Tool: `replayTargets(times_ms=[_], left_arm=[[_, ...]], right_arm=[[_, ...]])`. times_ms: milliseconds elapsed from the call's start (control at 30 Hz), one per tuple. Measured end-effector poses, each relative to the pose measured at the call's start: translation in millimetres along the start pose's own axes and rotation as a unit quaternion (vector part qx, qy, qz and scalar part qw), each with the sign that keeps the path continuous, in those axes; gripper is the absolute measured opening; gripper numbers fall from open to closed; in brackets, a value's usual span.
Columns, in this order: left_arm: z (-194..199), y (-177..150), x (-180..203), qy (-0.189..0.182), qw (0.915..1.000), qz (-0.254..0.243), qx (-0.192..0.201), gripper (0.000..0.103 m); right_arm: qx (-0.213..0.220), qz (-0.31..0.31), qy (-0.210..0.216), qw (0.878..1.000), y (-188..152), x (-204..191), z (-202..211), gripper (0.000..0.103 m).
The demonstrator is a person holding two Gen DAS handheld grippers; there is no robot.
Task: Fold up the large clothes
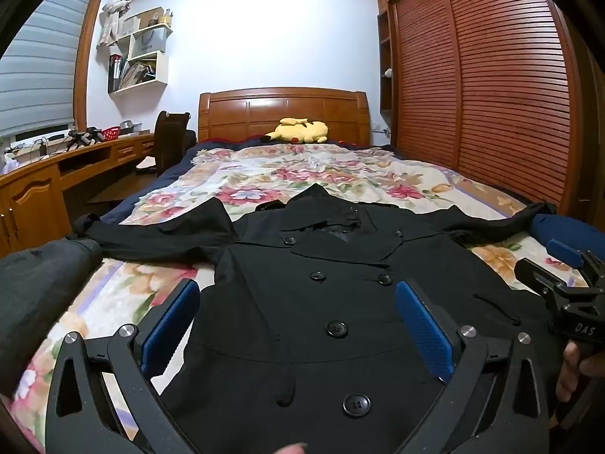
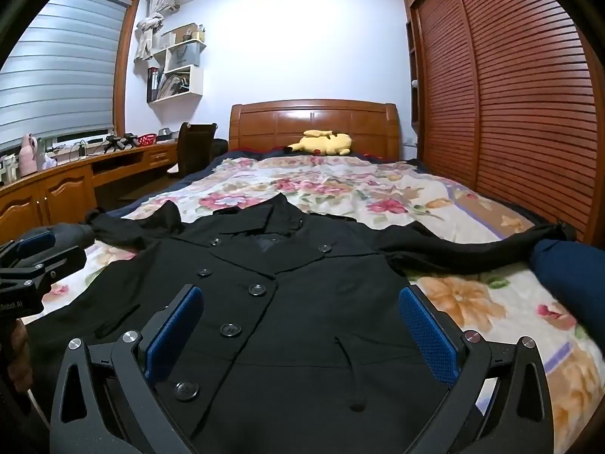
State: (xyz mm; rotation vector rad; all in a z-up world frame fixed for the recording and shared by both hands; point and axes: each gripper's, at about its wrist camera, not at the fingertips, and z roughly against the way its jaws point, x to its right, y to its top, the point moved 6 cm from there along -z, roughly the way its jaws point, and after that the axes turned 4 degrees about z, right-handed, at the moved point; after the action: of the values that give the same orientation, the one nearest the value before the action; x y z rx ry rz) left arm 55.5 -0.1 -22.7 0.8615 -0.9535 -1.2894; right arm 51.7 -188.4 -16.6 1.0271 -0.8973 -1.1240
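- The left gripper (image 1: 297,325) and the right gripper (image 2: 302,331) both hover with jaws spread wide, gripping nothing, over the near part of the black coat (image 1: 321,276).
- The coat lies flat and buttoned on the floral bedspread (image 1: 264,174), sleeves out left and right.
- Only the right wrist view shows the pink bottle (image 2: 28,153) on the desk (image 2: 56,185).
- The coat's hem is cut off at the near edge.

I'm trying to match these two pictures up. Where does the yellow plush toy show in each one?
Left wrist view: the yellow plush toy lies at the far end of the bed, just above picture centre.
Right wrist view: the yellow plush toy sits in the same spot, slightly right of centre.
Shared landmark: the wooden headboard right behind it.
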Motion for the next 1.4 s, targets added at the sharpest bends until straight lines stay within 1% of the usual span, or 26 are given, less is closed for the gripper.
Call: replayTargets(times_ms=[267,733,933,1400], left_arm=[[-0.4,0.4,-0.5,0.001,1.0,-0.004,0.002,0.103],[0.0,0.9,-0.1,0.003,1.0,-0.007,0.005,0.103],[3.6,2.7,-10.5,0.004,0.9999,-0.007,0.006,0.103],[4.2,2.5,-9.1,0.004,0.9999,-0.008,0.008,0.103]], right_arm=[[-0.003,-0.003,0.002,1.0,-0.2,0.6,-2.0,0.103],[0.005,-0.008,0.001,1.0,-0.9,0.5,0.4,0.103],[0.005,-0.008,0.002,1.0,-0.7,1.0,0.4,0.103],[0.005,-0.01,0.001,1.0,0.3,3.2,0.3,0.103]])
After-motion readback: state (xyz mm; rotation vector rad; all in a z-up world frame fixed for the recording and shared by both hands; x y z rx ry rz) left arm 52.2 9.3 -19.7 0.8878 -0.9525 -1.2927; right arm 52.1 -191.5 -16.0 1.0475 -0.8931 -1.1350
